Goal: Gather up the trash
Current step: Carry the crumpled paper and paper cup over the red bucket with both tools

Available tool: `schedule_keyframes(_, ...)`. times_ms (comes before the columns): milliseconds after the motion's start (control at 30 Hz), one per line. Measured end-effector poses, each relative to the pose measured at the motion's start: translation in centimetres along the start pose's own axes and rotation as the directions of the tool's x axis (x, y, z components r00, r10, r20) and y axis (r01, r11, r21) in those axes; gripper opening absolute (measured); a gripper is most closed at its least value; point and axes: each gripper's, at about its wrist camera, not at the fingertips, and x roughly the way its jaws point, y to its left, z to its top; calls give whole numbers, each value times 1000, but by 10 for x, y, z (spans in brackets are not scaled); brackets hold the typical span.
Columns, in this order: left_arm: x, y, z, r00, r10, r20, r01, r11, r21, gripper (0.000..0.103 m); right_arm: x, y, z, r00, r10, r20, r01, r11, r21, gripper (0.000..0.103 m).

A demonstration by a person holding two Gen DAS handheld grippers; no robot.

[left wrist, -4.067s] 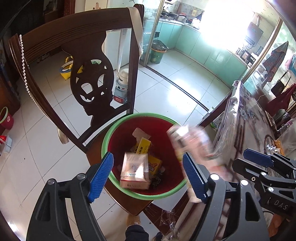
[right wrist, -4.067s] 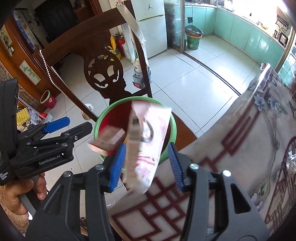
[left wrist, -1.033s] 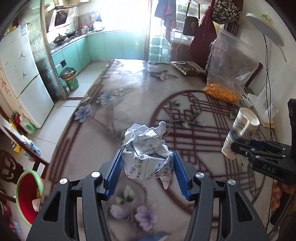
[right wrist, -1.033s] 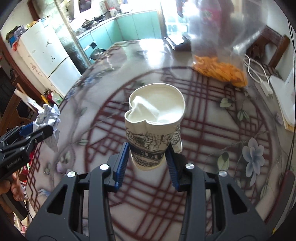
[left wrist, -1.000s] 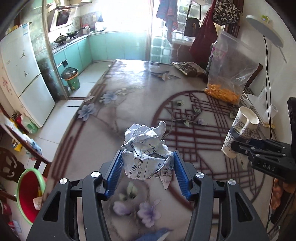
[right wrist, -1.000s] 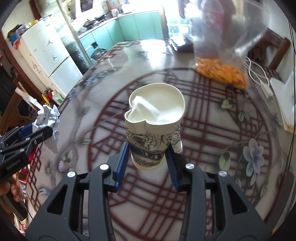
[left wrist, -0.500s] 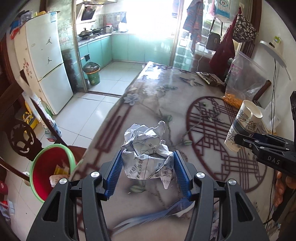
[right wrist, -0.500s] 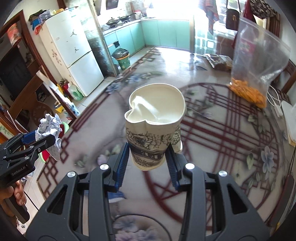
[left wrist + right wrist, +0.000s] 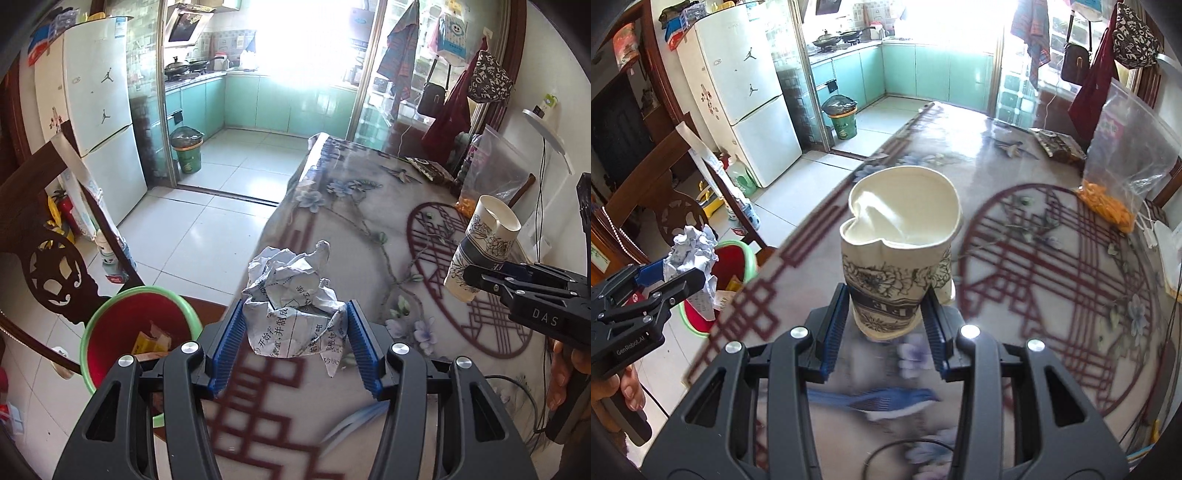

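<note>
My left gripper (image 9: 293, 349) is shut on a crumpled ball of printed paper (image 9: 291, 295), held above the table's left edge. The same paper ball (image 9: 692, 251) and left gripper (image 9: 670, 275) show at the left of the right wrist view. My right gripper (image 9: 884, 334) is shut on a dented paper cup (image 9: 899, 251) with a floral print, above the table. That cup (image 9: 480, 251) appears at the right of the left wrist view. A red bucket with a green rim (image 9: 122, 328) stands on a chair seat beside the table, with packets inside; the bucket (image 9: 737, 258) also shows behind the paper ball.
The table carries a floral cloth with a dark red lattice pattern (image 9: 369, 229). A clear bag of orange snacks (image 9: 1123, 170) and a dark packet (image 9: 1058, 146) lie at its far end. A carved wooden chair back (image 9: 48, 236) rises left of the bucket. A fridge (image 9: 738, 88) stands beyond.
Both grippers have swung left across the table toward its edge with the paper ball and cup held. The red bucket has come closer and now sits just left of the left gripper.
</note>
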Motion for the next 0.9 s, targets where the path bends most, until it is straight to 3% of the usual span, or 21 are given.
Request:
schedule_keyframes(233,-1,61,-6,1000,15,-21,-15,999,-36,52,12,62,-1,999,21,-27,-22,999,-36,39)
schedule_keyframes(367,1,102,-13,997,70,-38,-73,992,-106,52,20,97,2,998,39,-40,-42,996,-82,39)
schedule_keyframes(600,3,160,-27,981,175,-80,-189,951,-245,53,48,160,8,988,115,-107,-131,977,-166,39)
schedule_keyframes(900,7,213,-47,971,197,-132,-233,897,-375,53,87,234,15,968,163,-192,-214,933,-288,39)
